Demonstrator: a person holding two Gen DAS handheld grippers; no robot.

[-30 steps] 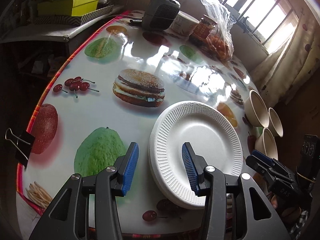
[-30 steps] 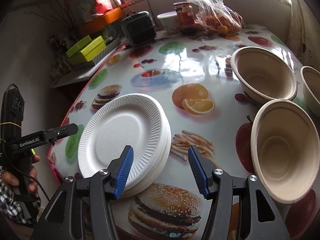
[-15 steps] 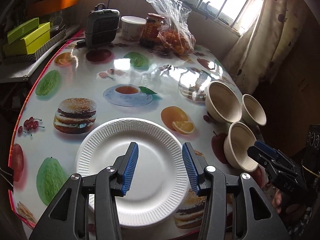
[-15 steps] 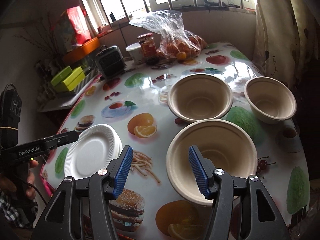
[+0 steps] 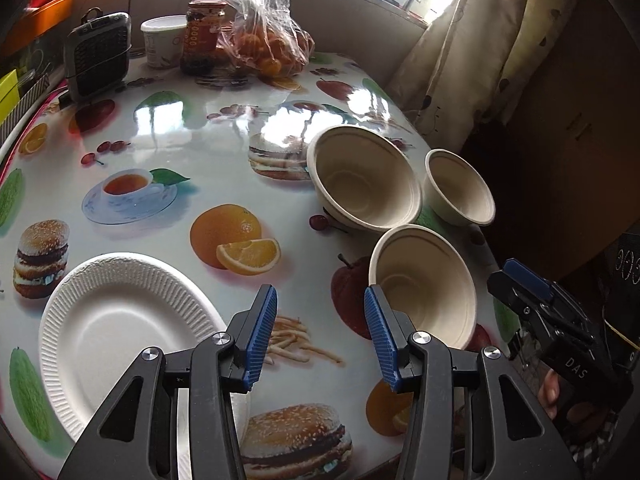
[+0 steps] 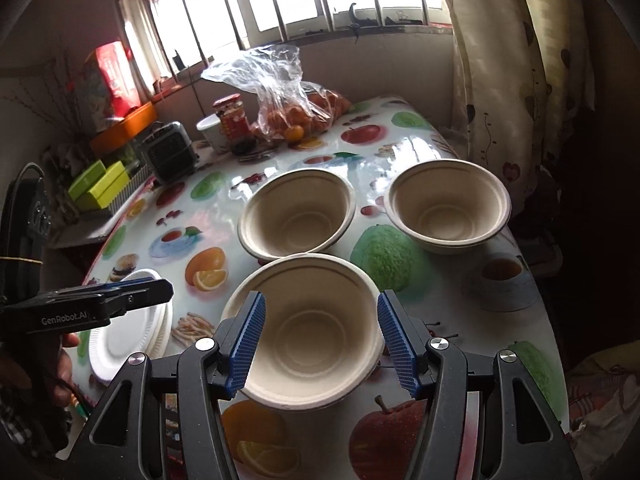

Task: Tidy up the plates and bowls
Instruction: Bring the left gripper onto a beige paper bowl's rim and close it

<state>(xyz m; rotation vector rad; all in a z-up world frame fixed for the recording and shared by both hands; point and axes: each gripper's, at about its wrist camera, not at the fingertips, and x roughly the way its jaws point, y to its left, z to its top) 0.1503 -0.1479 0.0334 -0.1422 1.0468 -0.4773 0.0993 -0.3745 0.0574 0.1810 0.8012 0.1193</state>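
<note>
A stack of white paper plates (image 5: 120, 320) lies at the table's near left. Three beige paper bowls stand upright on the right: a near bowl (image 5: 424, 284), a wide far bowl (image 5: 364, 176) and a smaller far-right bowl (image 5: 460, 188). My left gripper (image 5: 320, 336) is open and empty, over bare tablecloth between the plates and the near bowl. My right gripper (image 6: 322, 344) is open and hovers over the near bowl (image 6: 308, 332), whose rim shows between the blue pads without touching them. The other two bowls (image 6: 298, 212) (image 6: 448, 208) stand behind it. The plates (image 6: 128, 336) are far left.
At the table's far end stand a plastic bag of oranges (image 5: 264, 40), a red-lidded jar (image 5: 204, 36), a white tub (image 5: 162, 42) and a small grey heater (image 5: 98, 54). A curtain (image 6: 500, 80) hangs on the right. Green boxes (image 6: 100, 188) sit on a side shelf.
Both grippers have swung right, away from the plate stack and towards the bowls. The right one now hangs over the near bowl; the left has come off the plates. Both jaws kept their width.
</note>
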